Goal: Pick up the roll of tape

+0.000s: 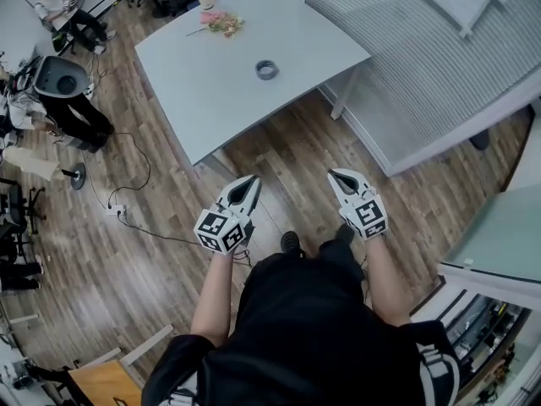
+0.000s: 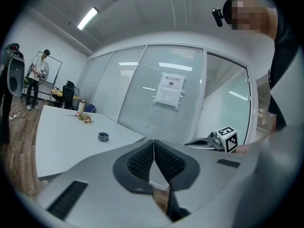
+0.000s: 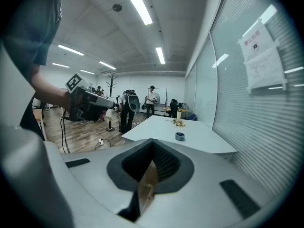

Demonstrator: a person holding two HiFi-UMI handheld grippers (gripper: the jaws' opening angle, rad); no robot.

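roll of tape (image 1: 267, 69): not yet picked up, lying flat on the white table (image 1: 211, 100); both tongs closed and empty.
location: the roll sits alone near the middle of the table, well apart from the sprig of flowers (image 1: 221, 22) towards the far edge. left gripper (image 1: 251, 182) and right gripper (image 1: 338, 176) hang over the wood floor, short of the table's near corner, each with its jaws pressed together and nothing between them. likely hazards: reaching the roll with shut jaws would push the light ring across the smooth top instead of taking it. a low flat ring gives little to bite, so a pinch across its outside may squirt it free; one jaw in the hole and one outside looks safer. a gripper may clip the table's near corner on the way in.
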